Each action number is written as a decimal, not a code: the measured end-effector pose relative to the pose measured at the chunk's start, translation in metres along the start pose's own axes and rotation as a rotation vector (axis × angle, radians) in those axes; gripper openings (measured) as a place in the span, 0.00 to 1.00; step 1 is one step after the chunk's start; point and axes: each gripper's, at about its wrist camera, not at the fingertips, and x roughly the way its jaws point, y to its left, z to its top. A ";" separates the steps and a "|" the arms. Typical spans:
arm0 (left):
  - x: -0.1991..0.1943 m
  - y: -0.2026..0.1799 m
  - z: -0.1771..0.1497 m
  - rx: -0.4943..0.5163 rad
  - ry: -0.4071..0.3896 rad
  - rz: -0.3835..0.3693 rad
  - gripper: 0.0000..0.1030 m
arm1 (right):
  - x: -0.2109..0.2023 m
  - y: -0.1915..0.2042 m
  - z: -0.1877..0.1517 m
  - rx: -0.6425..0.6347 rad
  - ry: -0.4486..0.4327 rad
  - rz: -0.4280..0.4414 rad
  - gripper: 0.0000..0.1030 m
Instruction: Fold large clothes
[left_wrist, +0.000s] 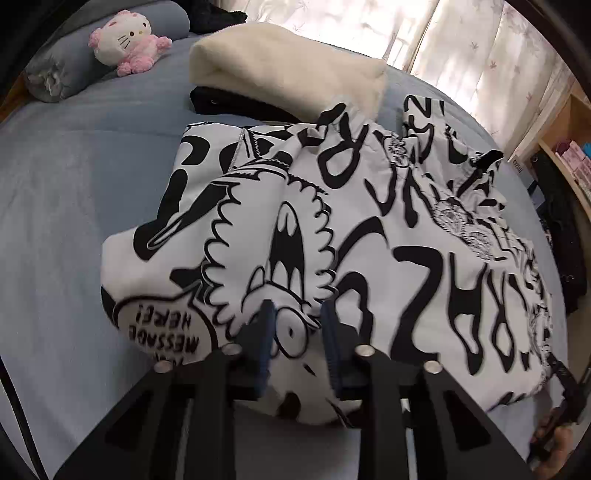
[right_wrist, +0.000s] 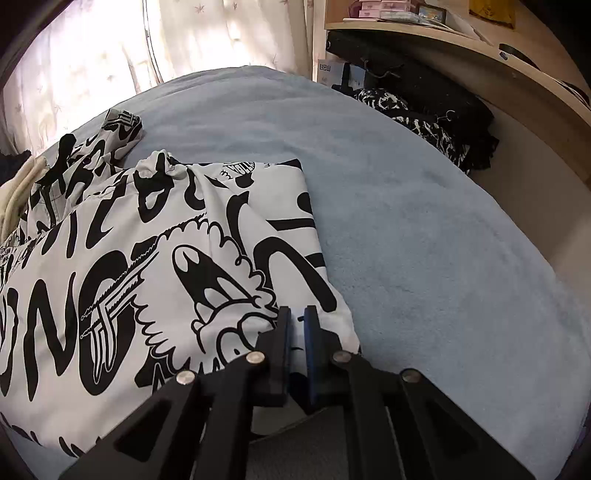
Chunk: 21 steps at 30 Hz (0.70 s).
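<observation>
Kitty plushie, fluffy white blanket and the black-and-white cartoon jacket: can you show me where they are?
Kitty plushie (left_wrist: 127, 38): left wrist view, on its white face.
Fluffy white blanket (left_wrist: 280, 62): left wrist view, on its folded top.
Cartoon jacket (right_wrist: 122, 258): right wrist view, on the big black letters.

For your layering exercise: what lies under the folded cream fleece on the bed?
Under the folded cream fleece a black garment shows at its near edge, resting on the blue bedcover. How far the black garment extends beneath is covered.
</observation>
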 end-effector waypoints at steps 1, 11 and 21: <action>-0.004 -0.001 0.000 -0.001 0.001 -0.006 0.29 | 0.000 -0.001 -0.001 0.009 -0.001 0.007 0.07; -0.051 -0.025 0.005 0.142 -0.029 -0.012 0.48 | -0.001 0.005 0.000 -0.030 -0.003 -0.042 0.07; -0.053 -0.061 0.071 0.323 -0.046 0.014 0.48 | -0.002 0.028 0.028 -0.061 0.153 -0.134 0.07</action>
